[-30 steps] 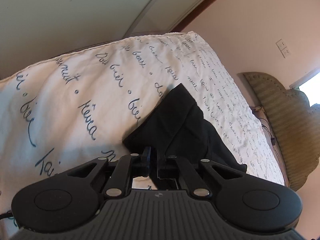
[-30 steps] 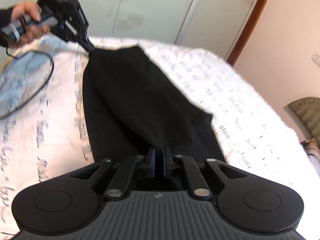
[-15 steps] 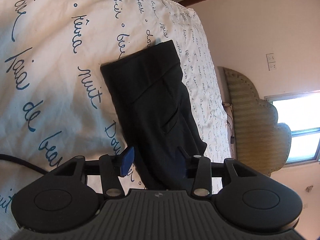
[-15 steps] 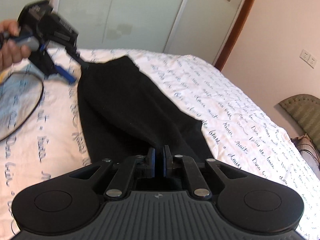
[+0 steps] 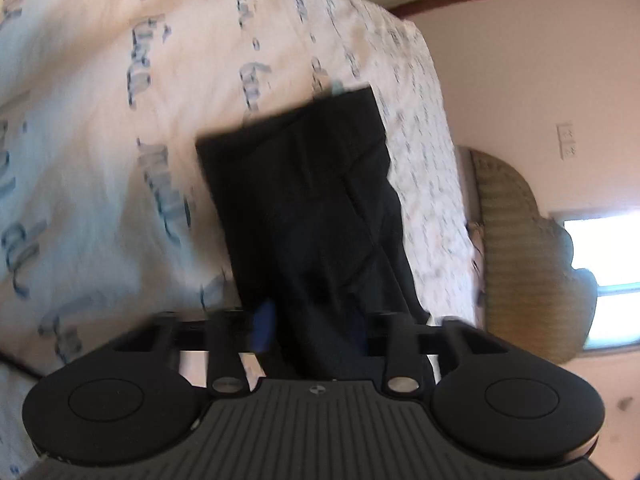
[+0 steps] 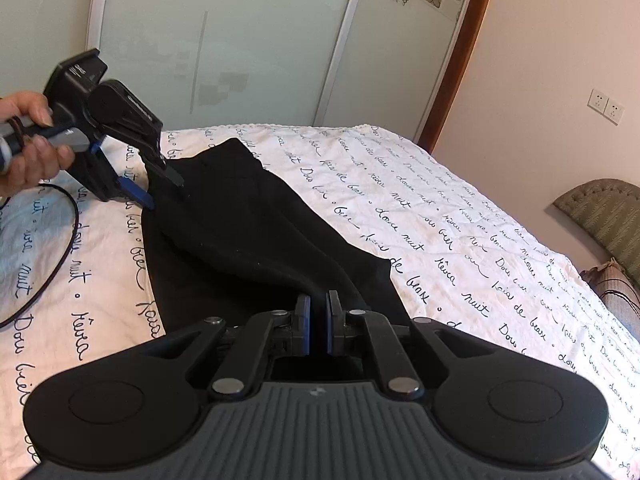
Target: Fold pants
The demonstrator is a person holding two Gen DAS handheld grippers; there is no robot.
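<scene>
Black pants [image 6: 248,232] lie lengthwise on a white bed cover [image 6: 440,220] with blue script. My right gripper [image 6: 318,304] is shut on the near end of the pants, and the cloth rises in a ridge to its blue pads. At the far end a hand [image 6: 28,152] holds my left gripper [image 6: 160,188]. Its jaws are closing, still apart, with the side edge of the pants between them. The left wrist view is blurred: the pants [image 5: 312,200] run out from between the fingers of the left gripper [image 5: 310,320] across the bed cover [image 5: 100,140].
A black cable [image 6: 68,240] loops on the cover at the left. Frosted sliding wardrobe doors [image 6: 240,40] stand behind the bed. A padded headboard [image 6: 604,216] and a pillow [image 6: 616,296] are at the right, and the headboard [image 5: 516,260] sits below a window.
The left gripper opened from shut, sank and rolled toward the pants' edge, and its jaws now stand narrower around the cloth. The right gripper stayed shut and rose slightly with the pants.
</scene>
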